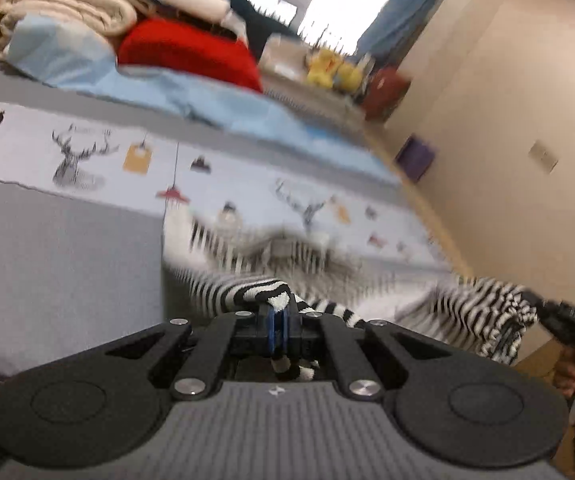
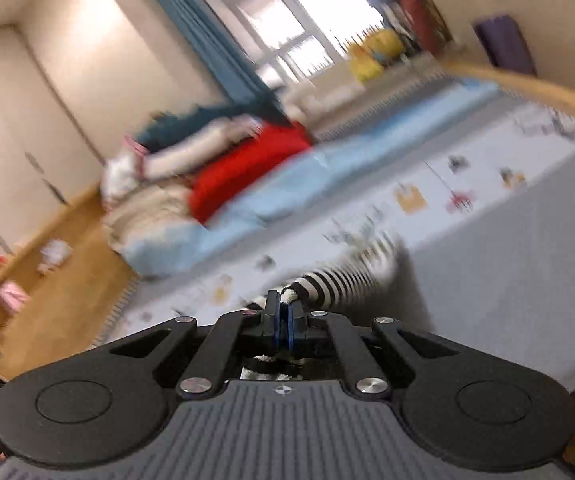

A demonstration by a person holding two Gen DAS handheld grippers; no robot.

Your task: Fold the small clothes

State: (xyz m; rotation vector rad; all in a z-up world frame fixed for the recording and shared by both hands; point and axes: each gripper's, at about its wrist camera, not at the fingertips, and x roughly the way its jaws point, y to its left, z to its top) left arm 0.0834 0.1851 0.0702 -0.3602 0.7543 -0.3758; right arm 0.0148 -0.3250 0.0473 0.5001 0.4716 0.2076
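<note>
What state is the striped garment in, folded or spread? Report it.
Neither: the striped garment hangs bunched and stretched between the left tool and right tool, both shut on its edge, above the bed.

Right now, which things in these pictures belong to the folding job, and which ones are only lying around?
Part of the job:
- striped garment, black and white
- left gripper, shut on it
- right gripper, shut on it
- bed under the garment

Only lying about:
- red cushion
- light blue sheet
- cream blankets, stacked
- yellow toys
</note>
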